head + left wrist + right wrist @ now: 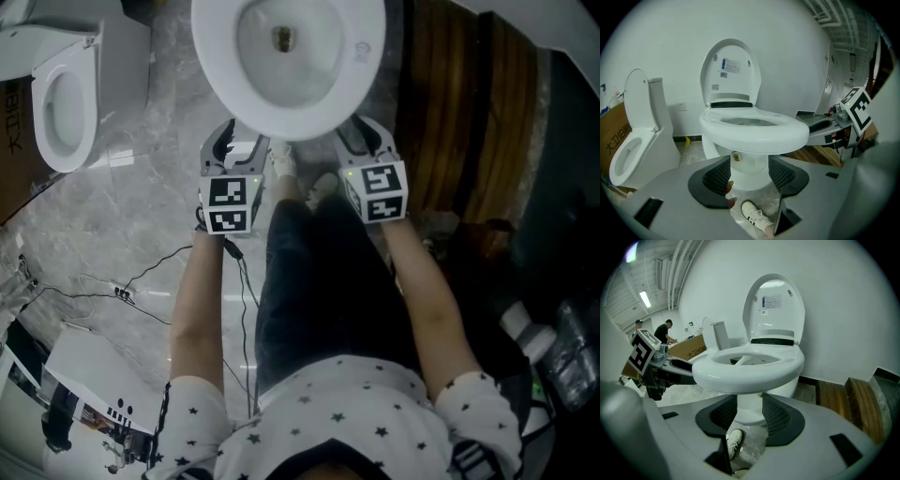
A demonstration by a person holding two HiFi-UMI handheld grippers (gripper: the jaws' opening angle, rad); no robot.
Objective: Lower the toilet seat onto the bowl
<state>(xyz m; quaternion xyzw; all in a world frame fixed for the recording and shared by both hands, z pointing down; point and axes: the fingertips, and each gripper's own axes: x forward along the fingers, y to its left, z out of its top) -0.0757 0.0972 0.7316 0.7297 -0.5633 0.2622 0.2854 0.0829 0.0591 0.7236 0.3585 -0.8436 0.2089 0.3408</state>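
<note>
At far left a second toilet (64,101) stands with its seat and lid raised, a cardboard box (614,131) just beside it, and black cables (141,281) trail over the marble floor (141,206).

The left gripper (236,148) hangs low in front of the main toilet, under the front rim of the bowl. Its jaws stand apart with nothing between them; its own view shows only the toilet pedestal (749,171) and a white sneaker (757,216) in the gap.

The toilet seat (754,131) lies flat on the bowl, while the lid (731,70) stands upright behind it.

The right gripper (364,141) is level with the left, its jaws likewise apart and empty.

A wooden step (464,112) lies to the right.
</note>
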